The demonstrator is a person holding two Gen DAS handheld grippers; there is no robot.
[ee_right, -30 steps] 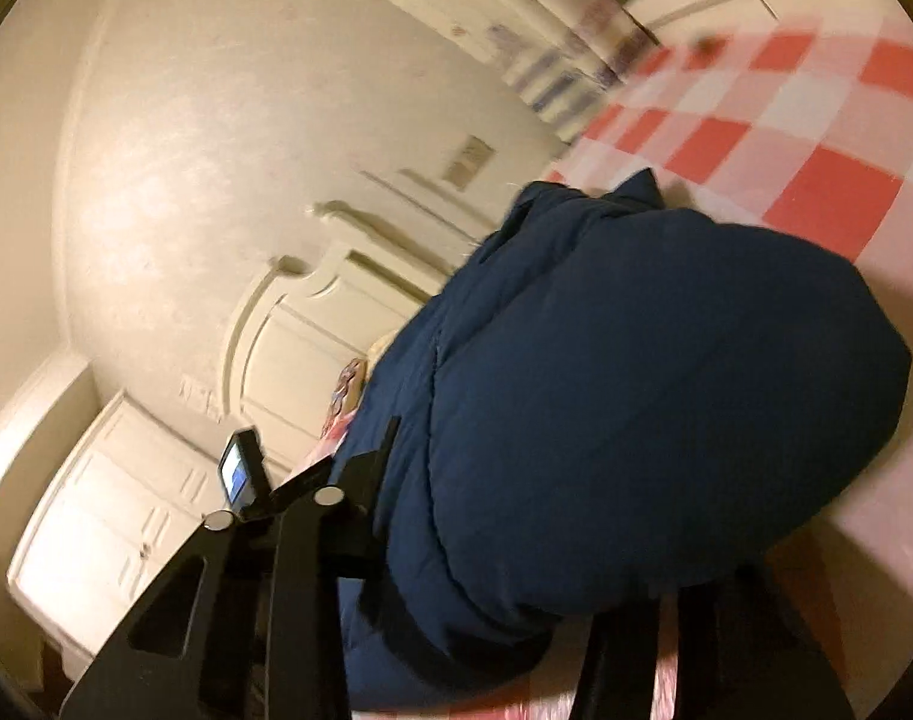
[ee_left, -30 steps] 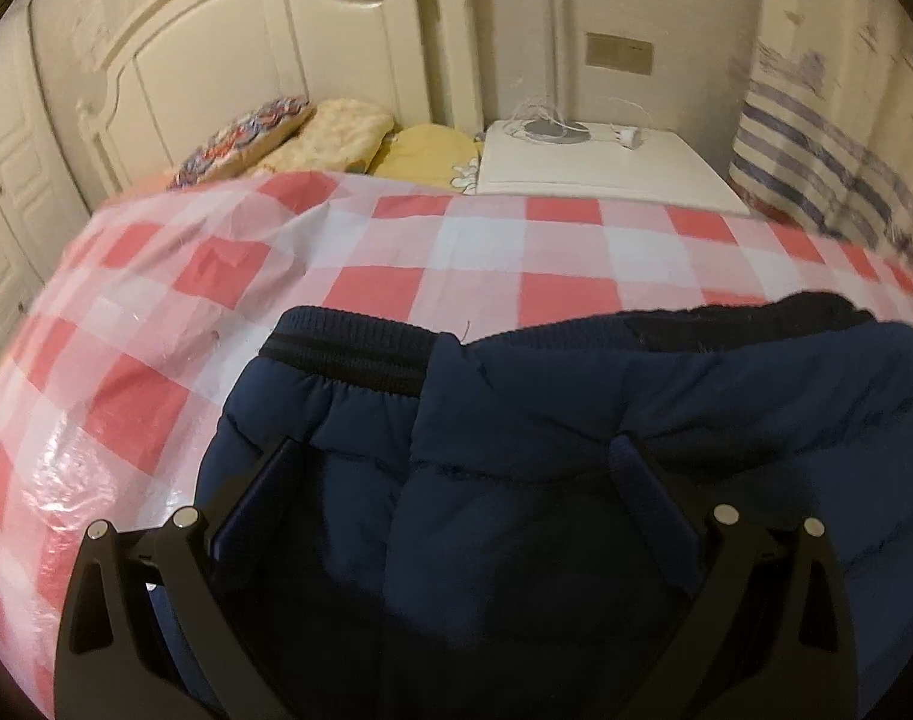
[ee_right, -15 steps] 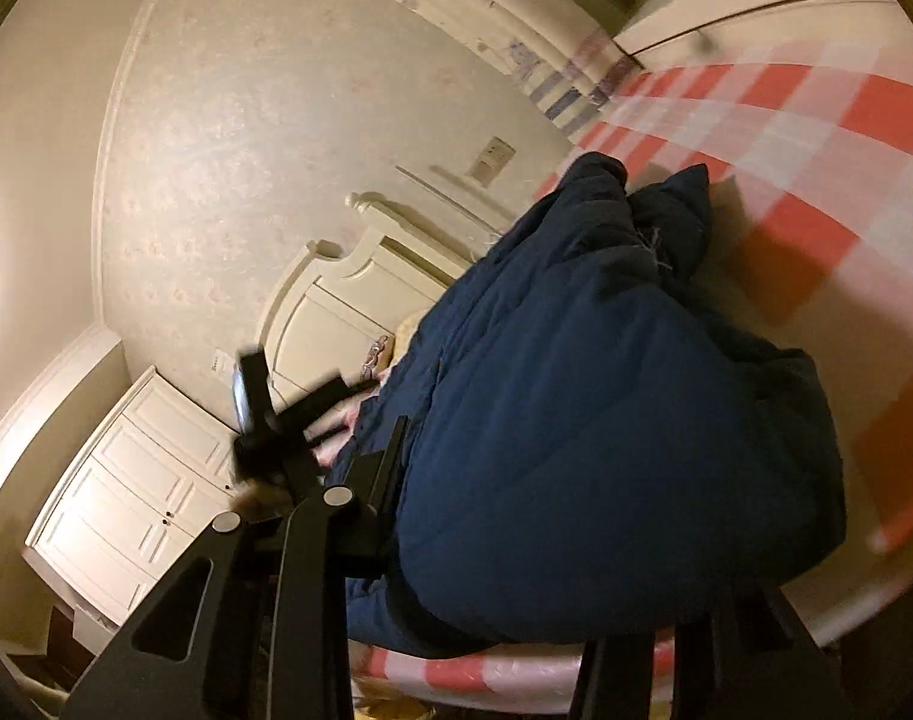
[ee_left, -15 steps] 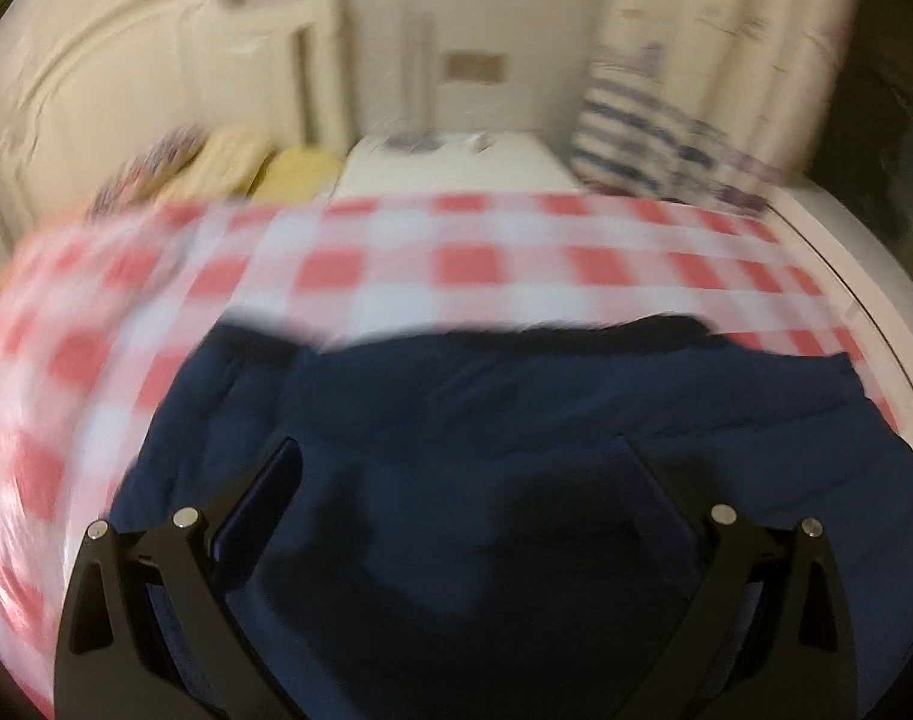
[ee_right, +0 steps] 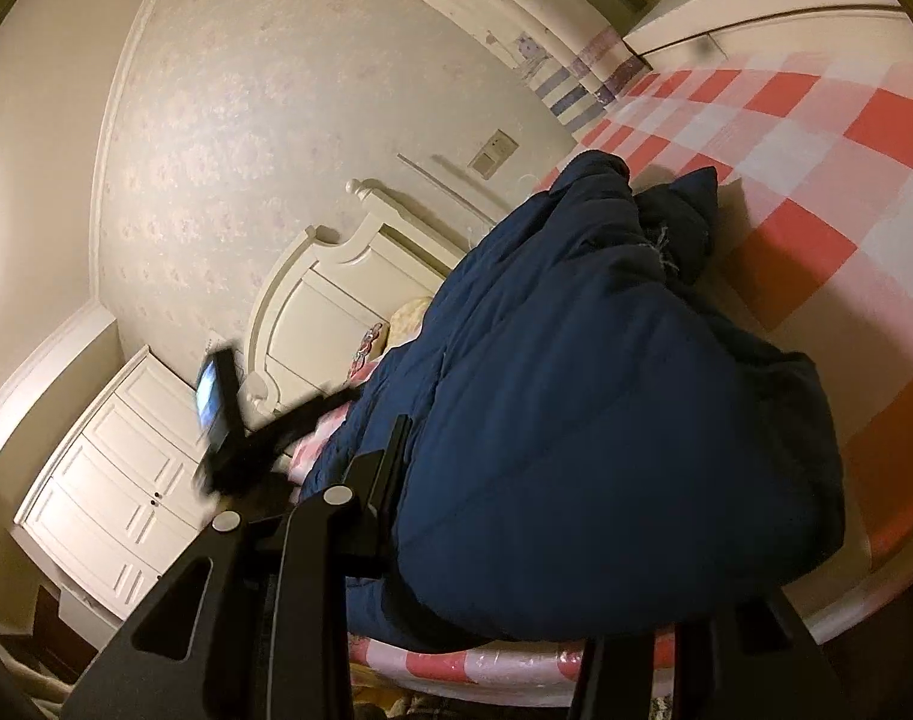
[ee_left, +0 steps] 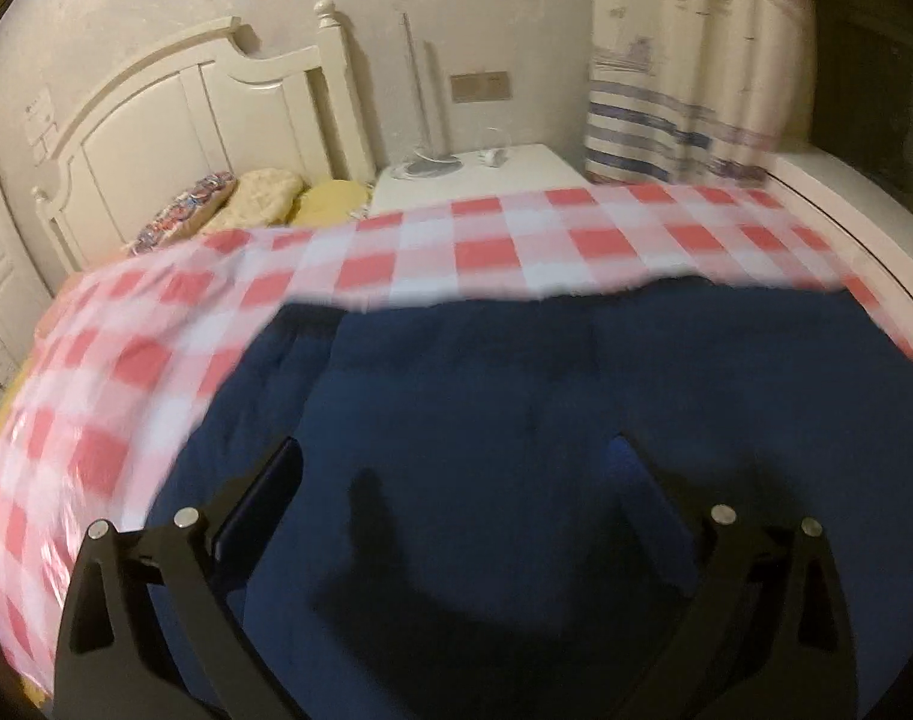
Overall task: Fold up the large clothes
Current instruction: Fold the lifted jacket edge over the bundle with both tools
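Observation:
A navy padded garment (ee_left: 516, 420) lies on the bed's red-and-white checked cover (ee_left: 426, 252). In the left wrist view my left gripper (ee_left: 456, 450) hovers over the garment's near part, open, with its fingers (ee_left: 264, 492) wide apart and nothing pinched between them. In the right wrist view a thick folded bulge of the same garment (ee_right: 606, 420) fills my right gripper (ee_right: 546, 540), which is shut on it. One finger (ee_right: 390, 468) shows at the fold's left; the other is hidden under the cloth. The left gripper (ee_right: 228, 426) appears blurred at the left there.
A cream headboard (ee_left: 216, 114) and pillows (ee_left: 264, 204) stand at the far left. Beyond the bed are a white bedside table (ee_left: 480, 174) and a striped curtain (ee_left: 684, 90). White cupboards (ee_right: 126, 480) line the wall. The checked cover (ee_right: 816, 150) runs to the bed's edge.
My left gripper has swung sideways over the garment, so the curtain side now shows. The right gripper kept its hold on the fold, carried it across the bed, then stayed still.

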